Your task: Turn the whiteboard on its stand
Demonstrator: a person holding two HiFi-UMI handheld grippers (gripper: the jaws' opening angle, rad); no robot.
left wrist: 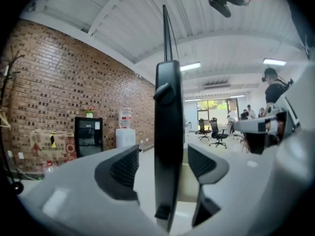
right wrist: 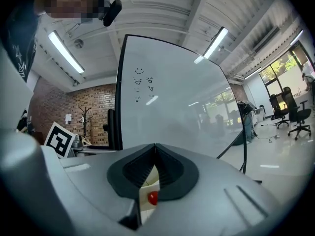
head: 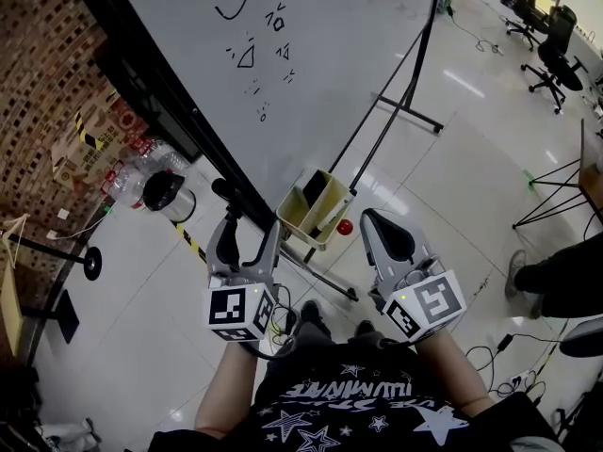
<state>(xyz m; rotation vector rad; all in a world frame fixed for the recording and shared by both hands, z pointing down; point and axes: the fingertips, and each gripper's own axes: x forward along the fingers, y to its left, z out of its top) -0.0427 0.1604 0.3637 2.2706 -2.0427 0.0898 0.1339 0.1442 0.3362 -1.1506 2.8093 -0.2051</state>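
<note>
Your left gripper (head: 248, 226) straddles the black edge of the whiteboard (head: 311, 64). Its jaws are apart, with a gap on each side of the frame, so nothing is clamped. Your right gripper (head: 378, 224) sits just to the right with its jaws pressed together and empty, facing the board's white side. The board stands on its stand (head: 407, 104) directly in front of you. A yellow tray (head: 316, 213) hangs at its lower edge between the two grippers.

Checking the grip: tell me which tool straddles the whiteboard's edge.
The left tool: its jaws stand apart either side of the whiteboard frame. The right tool is shut and empty.
</note>
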